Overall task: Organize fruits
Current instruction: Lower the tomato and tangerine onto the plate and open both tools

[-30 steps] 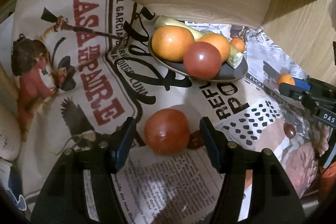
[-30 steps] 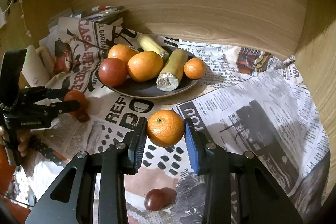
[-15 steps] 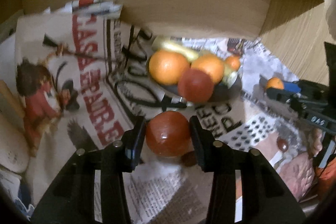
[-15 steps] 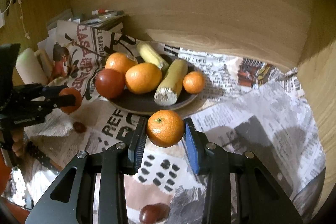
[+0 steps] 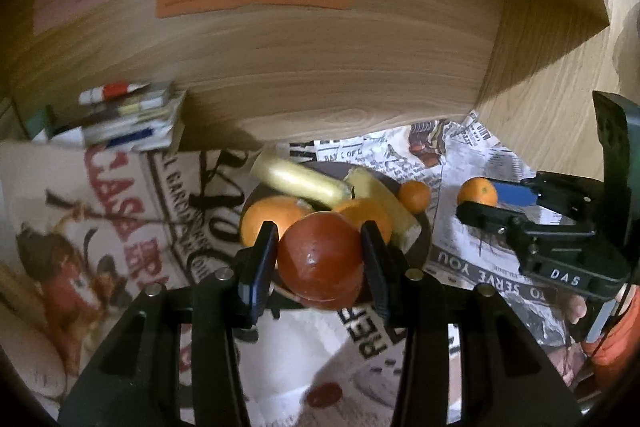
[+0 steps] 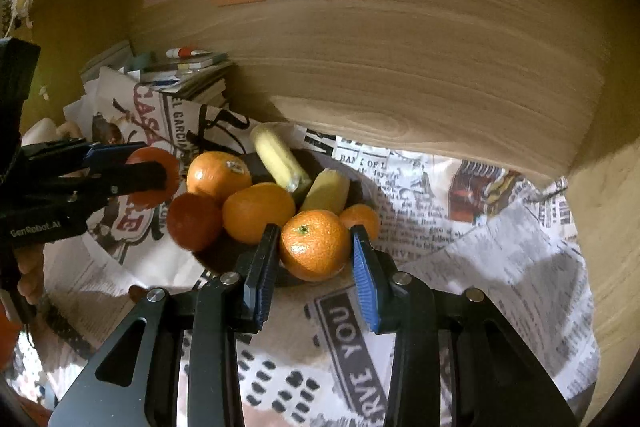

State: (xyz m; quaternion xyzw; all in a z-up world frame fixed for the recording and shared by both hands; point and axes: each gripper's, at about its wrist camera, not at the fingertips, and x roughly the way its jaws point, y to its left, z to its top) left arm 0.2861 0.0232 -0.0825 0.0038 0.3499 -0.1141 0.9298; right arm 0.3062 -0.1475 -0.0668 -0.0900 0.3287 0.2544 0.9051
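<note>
My left gripper (image 5: 320, 261) is shut on a red tomato (image 5: 320, 259) and holds it raised at the near edge of the dark plate (image 5: 420, 243). My right gripper (image 6: 314, 261) is shut on a mandarin (image 6: 314, 245), raised over the plate's near rim (image 6: 216, 259). The plate holds oranges (image 6: 258, 211), another tomato (image 6: 194, 221), two banana pieces (image 6: 278, 155) and a small mandarin (image 6: 362, 219). The right gripper with its mandarin (image 5: 477, 191) shows at the right of the left wrist view; the left gripper with its tomato (image 6: 154, 177) shows at the left of the right wrist view.
Newspaper (image 6: 460, 227) covers the table. A wooden wall (image 5: 320, 75) with colored notes stands behind, and a wooden side panel (image 6: 608, 227) at the right. A stack of papers with a marker (image 5: 128, 119) lies at the back left. A small dark fruit (image 5: 325, 395) lies on the paper near me.
My left gripper closed on the tomato, lifted it and carried it toward the plate. My right gripper carried the mandarin forward to the plate's near rim.
</note>
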